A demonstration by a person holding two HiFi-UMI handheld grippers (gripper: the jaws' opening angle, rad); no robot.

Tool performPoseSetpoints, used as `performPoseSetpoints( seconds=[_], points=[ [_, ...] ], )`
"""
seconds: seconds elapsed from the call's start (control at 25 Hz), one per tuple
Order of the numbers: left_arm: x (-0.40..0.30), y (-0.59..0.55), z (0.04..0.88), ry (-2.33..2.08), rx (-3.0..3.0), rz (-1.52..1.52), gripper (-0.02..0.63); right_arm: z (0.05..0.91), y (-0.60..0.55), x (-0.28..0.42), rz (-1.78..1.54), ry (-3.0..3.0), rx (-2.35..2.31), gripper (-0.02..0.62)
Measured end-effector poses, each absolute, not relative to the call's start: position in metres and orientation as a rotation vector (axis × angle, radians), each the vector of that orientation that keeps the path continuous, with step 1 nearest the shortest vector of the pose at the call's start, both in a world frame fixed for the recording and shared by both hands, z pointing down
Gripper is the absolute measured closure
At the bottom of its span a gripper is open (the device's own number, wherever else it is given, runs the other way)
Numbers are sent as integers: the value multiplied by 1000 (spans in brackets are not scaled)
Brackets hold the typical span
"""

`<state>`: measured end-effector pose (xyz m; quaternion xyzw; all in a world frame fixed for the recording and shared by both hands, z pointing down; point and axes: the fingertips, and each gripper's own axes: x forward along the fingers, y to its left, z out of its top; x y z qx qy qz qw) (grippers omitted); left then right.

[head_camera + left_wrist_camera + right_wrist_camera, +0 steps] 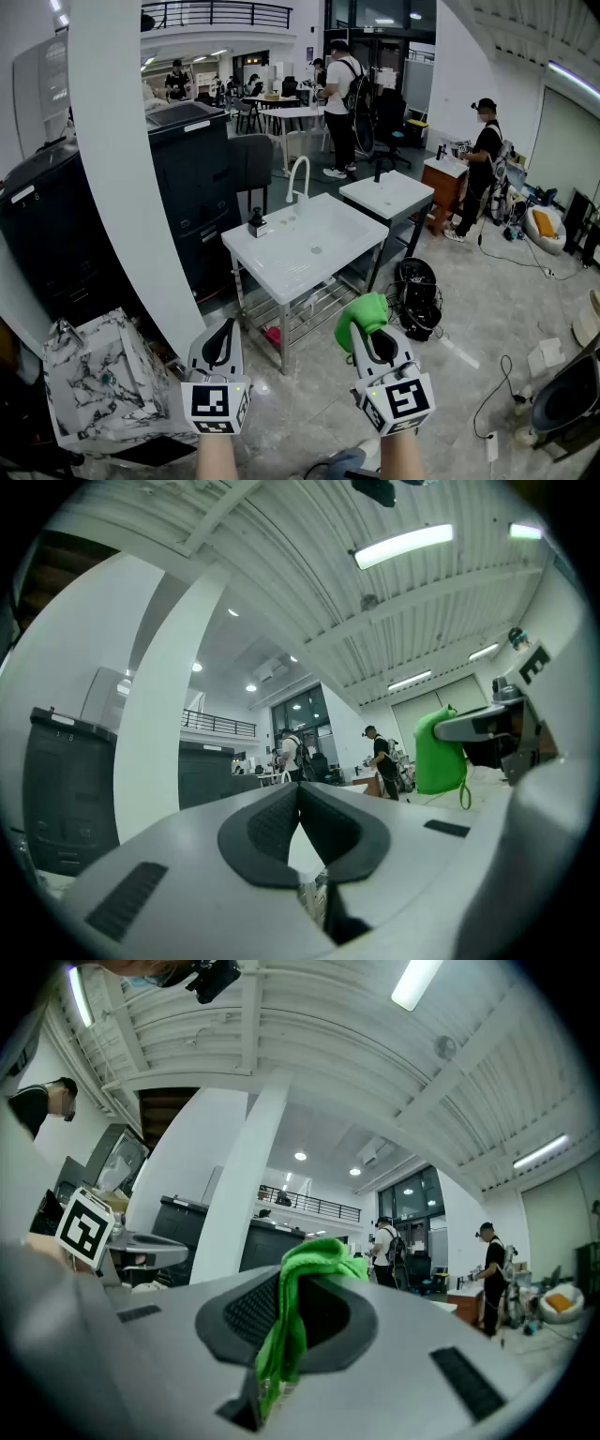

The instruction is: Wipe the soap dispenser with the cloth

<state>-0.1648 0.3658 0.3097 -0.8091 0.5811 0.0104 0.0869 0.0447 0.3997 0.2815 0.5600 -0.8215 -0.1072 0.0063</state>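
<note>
The grey shiny floor (469, 323) lies open between the white sink table (274, 264) and both claws. A big white curved pillar (131, 187) stands close to the table's left side. A black round wire thing (415, 298) sits by its right leg. The table top is flat and white. In front of the table, the left claw (225, 328) is closed on nothing. The right claw (367, 336) pinches the bright green cloth (361, 314). The small dark soap dispenser (257, 223) stands on the table's back left corner, well apart from the cloth.

White sink table (277, 270) with arched faucet (298, 176), white column (127, 187), black cabinet (202, 178), marble-patterned bag (94, 384) on floor (487, 319)
</note>
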Motion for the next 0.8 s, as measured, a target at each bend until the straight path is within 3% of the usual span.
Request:
performPoseSetpoints(
  seconds=[0.8],
  points=[
    [-112, 235, 314, 1796, -2368, 4, 591, 296, 242, 99, -224, -2692, 1668, 546]
  ],
)
